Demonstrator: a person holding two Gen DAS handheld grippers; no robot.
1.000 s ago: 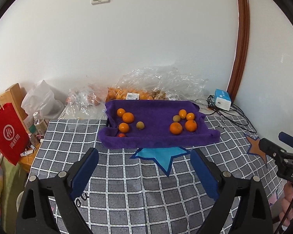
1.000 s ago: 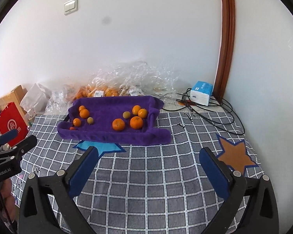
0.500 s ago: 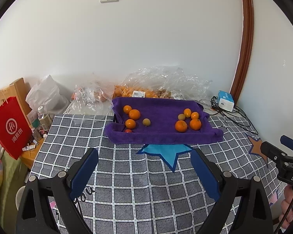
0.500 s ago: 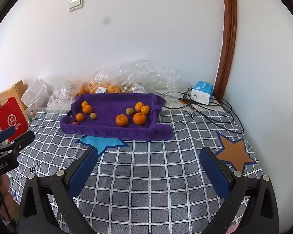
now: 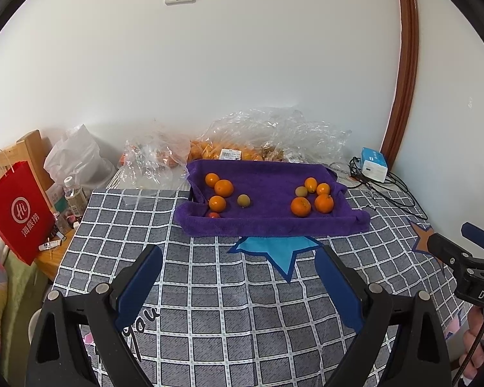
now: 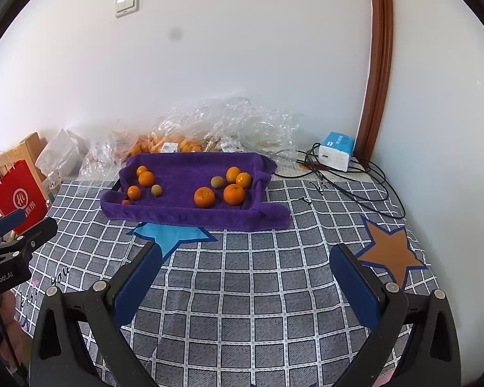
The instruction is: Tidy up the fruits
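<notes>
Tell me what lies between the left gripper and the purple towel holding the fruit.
In the left wrist view, only checked tablecloth with a blue star lies between the left gripper and the purple towel.

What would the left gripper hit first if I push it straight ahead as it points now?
The left gripper is open, above the checked cloth. Straight ahead, it would probably meet the near edge of the purple towel first, with the fruit just behind it. Depth is uncertain; if it angles downward, the cloth comes first.

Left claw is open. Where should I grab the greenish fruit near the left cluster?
Take the greenish fruit across its round middle, coming from above with the left claw; it sits apart from the oranges on the purple towel.
</notes>
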